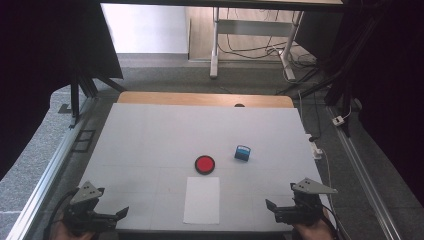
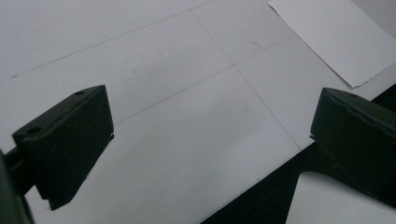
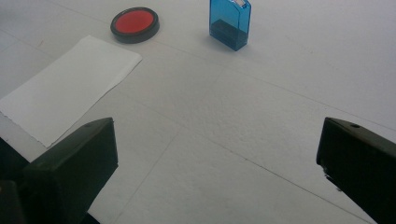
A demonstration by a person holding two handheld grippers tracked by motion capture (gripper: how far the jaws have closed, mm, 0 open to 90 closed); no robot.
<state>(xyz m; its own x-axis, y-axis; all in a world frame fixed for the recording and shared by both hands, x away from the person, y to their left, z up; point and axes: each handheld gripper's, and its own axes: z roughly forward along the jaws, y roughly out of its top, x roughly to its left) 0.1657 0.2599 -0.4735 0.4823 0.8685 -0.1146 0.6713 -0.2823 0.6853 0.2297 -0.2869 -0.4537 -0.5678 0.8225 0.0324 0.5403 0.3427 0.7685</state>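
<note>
- Sheet (image 1: 201, 200) of white paper flat on the table (image 1: 150, 140), near the front edge, midway between the two grippers, long side running away from the person.
- Just beyond its far end, a round black pad (image 1: 205, 164) with a red centre, close to the sheet but apart from it.
- Right of the pad and a little farther back, a small blue box (image 1: 243, 153), standing upright, apart from both pad and sheet.
- Left gripper (image 1: 120, 214) at the table's front left corner, held in a hand (image 1: 67, 231), jaws pointing right toward the sheet and spread wide, nothing between them.
- In the left gripper view, bare table between the jaws, a corner of the sheet (image 2: 336, 37) at upper right.
- Right gripper (image 1: 271, 207) at the front right corner, held in a hand (image 1: 312, 232), jaws pointing left toward the sheet, spread wide and empty.
- In the right gripper view, sheet (image 3: 65, 95) at left, pad (image 3: 135, 24) and box (image 3: 229, 24) beyond, all well clear of the jaws.
- Grey three-cornered plates on top of both grippers.
- Beyond the table, grey floor, desk legs and loose cables.
</note>
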